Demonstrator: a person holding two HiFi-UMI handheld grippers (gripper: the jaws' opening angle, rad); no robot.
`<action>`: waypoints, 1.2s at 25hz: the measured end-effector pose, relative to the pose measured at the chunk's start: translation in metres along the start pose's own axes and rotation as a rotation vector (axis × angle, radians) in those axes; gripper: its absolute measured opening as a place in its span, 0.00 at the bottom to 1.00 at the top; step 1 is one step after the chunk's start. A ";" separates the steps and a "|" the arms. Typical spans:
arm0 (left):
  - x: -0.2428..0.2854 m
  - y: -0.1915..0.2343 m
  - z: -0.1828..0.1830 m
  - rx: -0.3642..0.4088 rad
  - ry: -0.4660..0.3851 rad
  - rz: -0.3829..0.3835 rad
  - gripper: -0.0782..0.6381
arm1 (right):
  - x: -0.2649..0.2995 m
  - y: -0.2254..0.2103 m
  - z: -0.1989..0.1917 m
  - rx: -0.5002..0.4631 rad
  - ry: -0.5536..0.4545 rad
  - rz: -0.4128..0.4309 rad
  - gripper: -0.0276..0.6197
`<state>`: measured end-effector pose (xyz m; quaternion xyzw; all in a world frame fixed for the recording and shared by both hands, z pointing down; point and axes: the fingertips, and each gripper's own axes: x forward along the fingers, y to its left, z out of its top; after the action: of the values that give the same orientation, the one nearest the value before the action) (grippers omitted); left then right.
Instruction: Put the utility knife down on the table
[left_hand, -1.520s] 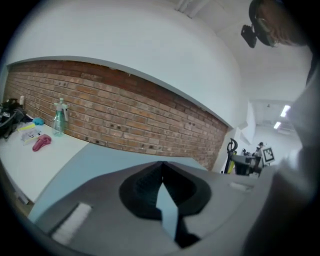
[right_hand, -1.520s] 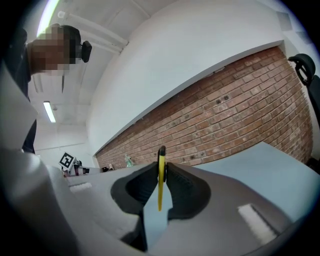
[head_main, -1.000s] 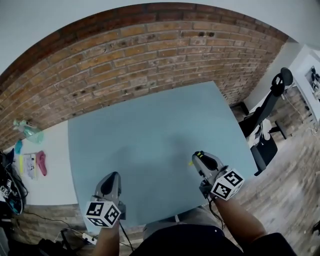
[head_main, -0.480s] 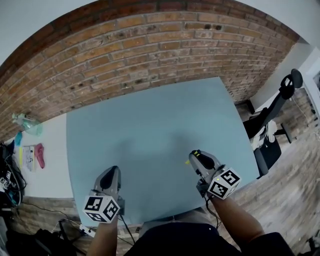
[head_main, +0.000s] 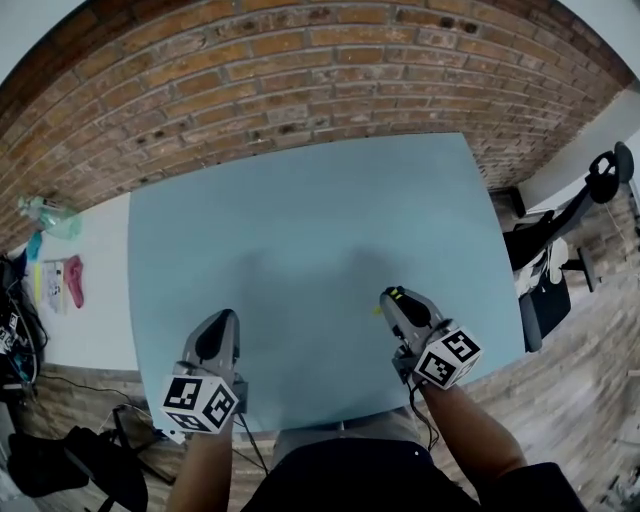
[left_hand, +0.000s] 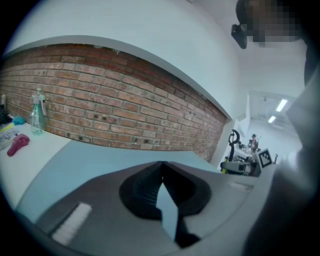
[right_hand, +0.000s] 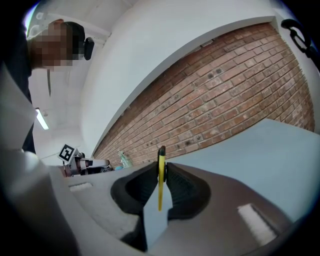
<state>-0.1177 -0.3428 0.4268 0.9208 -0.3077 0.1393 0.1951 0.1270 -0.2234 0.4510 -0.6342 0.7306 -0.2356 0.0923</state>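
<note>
Yellow utility knife (right_hand: 160, 186) stays in right claw (head_main: 391, 298)

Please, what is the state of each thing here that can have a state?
Right tongs: shut on the utility knife.
Utility knife: gripped, not yet lying on the table.
Left tongs: shut, nothing between them.
Spray bottle: standing upright.

Your pale blue table (head_main: 300, 220) has its far edge running along the brick wall (head_main: 300, 90). A white counter (head_main: 95, 320) adjoins it, also along that wall. On it, a clear bottle (head_main: 48, 222) stands close to the wall and a pink object (head_main: 74, 280) lies further out.
</note>
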 end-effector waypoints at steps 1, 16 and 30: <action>0.001 0.000 -0.002 -0.001 0.006 0.004 0.11 | 0.003 -0.003 -0.003 0.004 0.005 0.001 0.13; 0.008 0.023 -0.044 -0.031 0.096 0.088 0.11 | 0.031 -0.038 -0.038 0.044 0.069 0.007 0.13; 0.021 0.028 -0.071 -0.056 0.139 0.125 0.11 | 0.050 -0.054 -0.064 0.064 0.146 0.041 0.13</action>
<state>-0.1286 -0.3419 0.5054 0.8821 -0.3541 0.2063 0.2323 0.1383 -0.2623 0.5397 -0.5969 0.7404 -0.3022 0.0639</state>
